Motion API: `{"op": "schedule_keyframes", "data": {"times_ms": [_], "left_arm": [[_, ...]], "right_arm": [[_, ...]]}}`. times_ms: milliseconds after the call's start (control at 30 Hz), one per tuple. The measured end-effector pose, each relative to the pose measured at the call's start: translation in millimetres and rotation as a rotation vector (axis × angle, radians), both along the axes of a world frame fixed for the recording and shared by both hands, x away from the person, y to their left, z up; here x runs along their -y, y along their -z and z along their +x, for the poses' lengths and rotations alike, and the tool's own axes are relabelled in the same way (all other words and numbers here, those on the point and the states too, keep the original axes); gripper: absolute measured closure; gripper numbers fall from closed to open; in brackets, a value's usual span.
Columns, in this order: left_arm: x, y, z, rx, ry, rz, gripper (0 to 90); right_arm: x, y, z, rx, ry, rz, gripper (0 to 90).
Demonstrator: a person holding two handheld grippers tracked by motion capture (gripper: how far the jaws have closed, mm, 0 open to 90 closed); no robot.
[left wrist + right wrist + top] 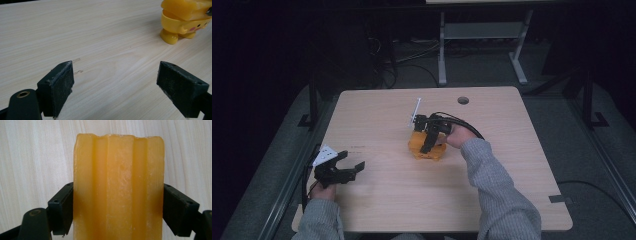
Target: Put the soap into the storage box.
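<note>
A yellow toy figure with stubby feet and a pink cheek stands at the middle of the wooden table. A ribbed amber block sits at its top. My right gripper comes down on it from above, and its jaws press both sides of the block. My left gripper rests low near the table's front left, open, with bare tabletop between its pads. The figure is off to its upper right in the left gripper view.
A round cable hole sits near the table's far edge. Behind the table, the white legs of another desk and cables lie on the dark floor. Bare wood stretches between the two grippers.
</note>
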State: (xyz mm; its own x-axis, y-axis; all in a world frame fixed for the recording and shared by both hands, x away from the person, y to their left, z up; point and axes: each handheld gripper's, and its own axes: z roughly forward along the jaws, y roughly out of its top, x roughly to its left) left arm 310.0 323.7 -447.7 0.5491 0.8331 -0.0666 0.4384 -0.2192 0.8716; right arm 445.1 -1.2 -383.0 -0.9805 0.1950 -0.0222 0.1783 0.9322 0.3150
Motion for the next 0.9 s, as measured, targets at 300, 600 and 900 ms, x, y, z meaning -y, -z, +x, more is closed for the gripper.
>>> {"op": "schedule_keyframes", "data": {"times_ms": [300, 600, 900], "left_arm": [[-0.1, -0.2, -0.2, -0.001, -0.001, 0.002, 13.8], [0.2, -0.1, -0.1, -0.002, 0.001, 0.005, 13.8], [0.3, 0.0, -0.1, -0.002, 0.003, 0.005, 13.8]], "right_arm": [[-0.6, 1.0, 0.0, -0.001, 0.002, -0.003, 21.1], [-0.4, 1.2, -0.2, 0.003, 0.012, 0.000, 21.1], [-0.6, 1.7, -0.9, 0.009, 0.017, 0.002, 21.0]]}}
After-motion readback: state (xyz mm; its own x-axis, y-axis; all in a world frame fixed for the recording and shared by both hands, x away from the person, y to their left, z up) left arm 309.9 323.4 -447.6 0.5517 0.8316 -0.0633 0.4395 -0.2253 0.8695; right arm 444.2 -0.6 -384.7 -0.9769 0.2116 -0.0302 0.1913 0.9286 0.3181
